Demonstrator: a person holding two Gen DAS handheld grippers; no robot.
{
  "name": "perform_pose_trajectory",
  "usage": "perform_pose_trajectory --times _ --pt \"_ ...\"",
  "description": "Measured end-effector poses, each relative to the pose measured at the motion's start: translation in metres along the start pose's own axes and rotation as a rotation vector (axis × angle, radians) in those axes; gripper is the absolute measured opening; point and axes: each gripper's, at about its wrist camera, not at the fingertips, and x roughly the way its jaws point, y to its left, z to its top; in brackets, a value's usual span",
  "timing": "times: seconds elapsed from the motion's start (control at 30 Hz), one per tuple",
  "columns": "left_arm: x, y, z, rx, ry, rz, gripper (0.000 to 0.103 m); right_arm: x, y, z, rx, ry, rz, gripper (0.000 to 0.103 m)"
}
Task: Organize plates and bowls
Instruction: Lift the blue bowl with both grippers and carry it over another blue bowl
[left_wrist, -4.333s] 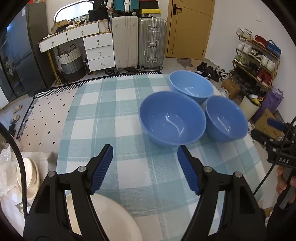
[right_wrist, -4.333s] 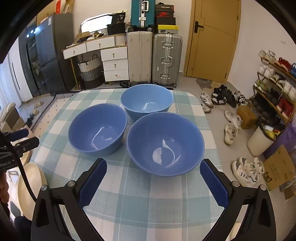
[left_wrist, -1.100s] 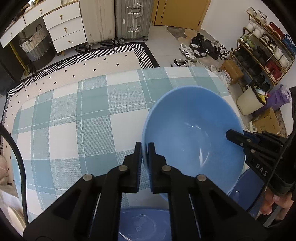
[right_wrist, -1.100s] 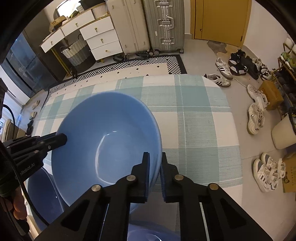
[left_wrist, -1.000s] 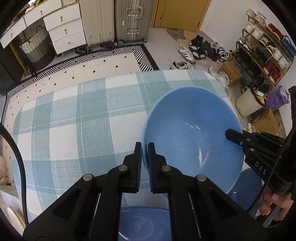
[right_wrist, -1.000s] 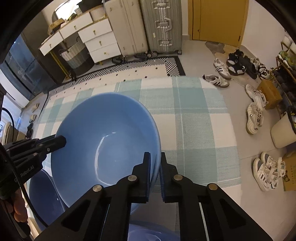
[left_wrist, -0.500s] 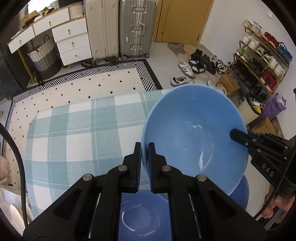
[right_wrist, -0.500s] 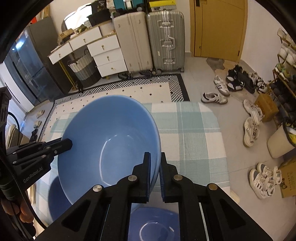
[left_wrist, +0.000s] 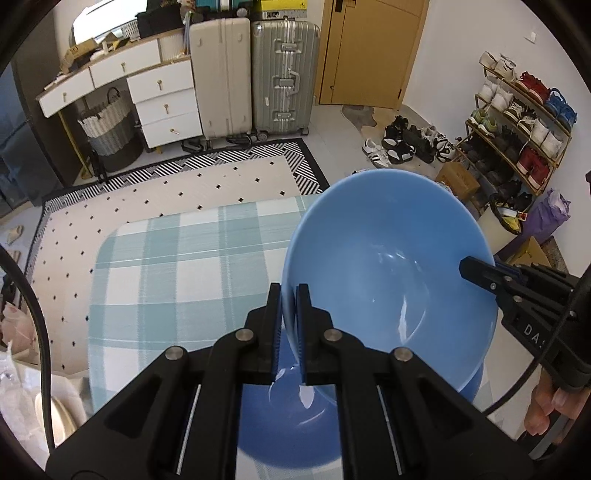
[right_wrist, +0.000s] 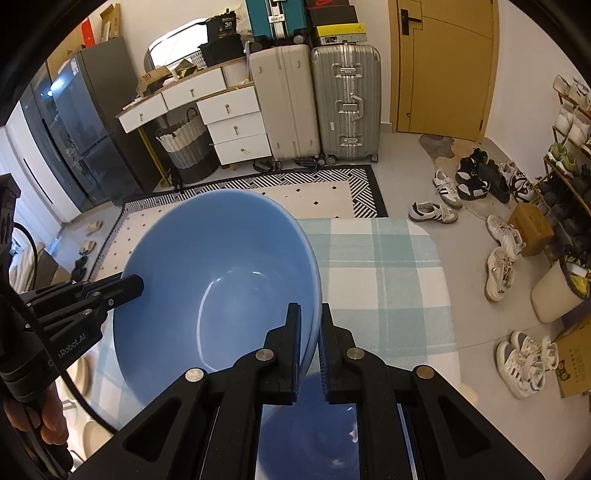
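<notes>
Blue bowl (left_wrist: 388, 266) raised above the checked tablecloth (left_wrist: 177, 273): my left gripper (left_wrist: 289, 306) clamps one side of its rim, my right gripper (right_wrist: 308, 328) the opposite side. Second bowl (left_wrist: 288, 417) sits on the cloth beneath it.

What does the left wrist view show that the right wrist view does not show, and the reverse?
Only the left wrist view: the left tool seen from behind, shut on the near rim of the lifted blue bowl, the inside of a second blue bowl below it, and a purple bag by the shoe rack.

Only the right wrist view: the right tool seen from behind, shut on the opposite rim, a dark glass cabinet, and a teal suitcase on top.

Both: the same bowl held above the checked tablecloth, the two upright suitcases, the yellow door.
</notes>
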Motion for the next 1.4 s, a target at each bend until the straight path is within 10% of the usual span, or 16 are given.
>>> perform_pose_trajectory --times 0.53,1.4 --pt "-0.062 0.018 -0.077 -0.028 0.023 0.035 0.006 -0.032 0.046 -0.043 -0.023 0.012 0.016 0.009" --pt "0.019 0.051 -0.127 -0.036 0.130 0.102 0.007 0.045 0.068 -0.086 -0.084 0.141 0.007 0.009"
